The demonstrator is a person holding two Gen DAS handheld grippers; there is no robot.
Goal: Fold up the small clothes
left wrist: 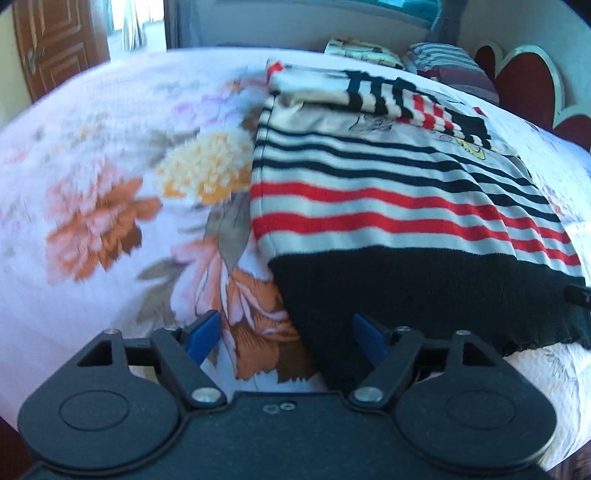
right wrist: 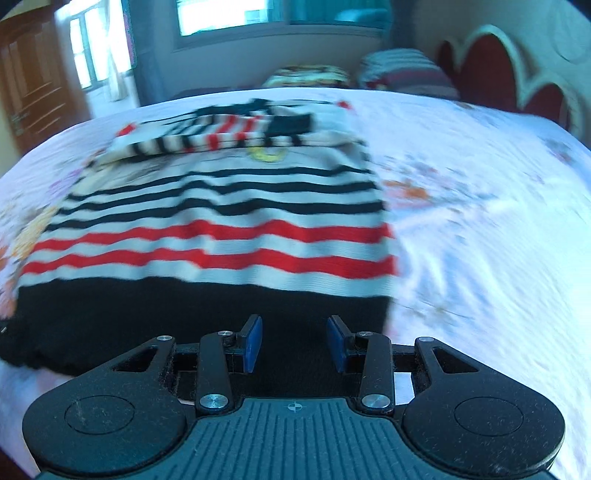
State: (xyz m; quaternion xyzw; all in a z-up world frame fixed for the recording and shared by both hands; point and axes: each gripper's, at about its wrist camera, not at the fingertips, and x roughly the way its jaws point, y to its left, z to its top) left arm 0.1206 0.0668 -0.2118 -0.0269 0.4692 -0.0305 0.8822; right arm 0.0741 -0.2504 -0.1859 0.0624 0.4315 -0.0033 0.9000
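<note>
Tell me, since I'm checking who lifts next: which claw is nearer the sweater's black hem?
Right. The right claw sits open directly over the black hem of the striped sweater. The left claw straddles the hem's left corner, partly over the floral bedsheet.

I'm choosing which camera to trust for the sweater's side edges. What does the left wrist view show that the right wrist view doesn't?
Only the left wrist view: the sweater's left edge sharp against the sheet's big orange flowers, between the open left gripper pads.

Only the right wrist view: the sweater's right edge, bare sheet beyond, a window.

Both: folded sleeves on top, black hem nearest, headboard, pillows. The right gripper is open over the hem.
</note>
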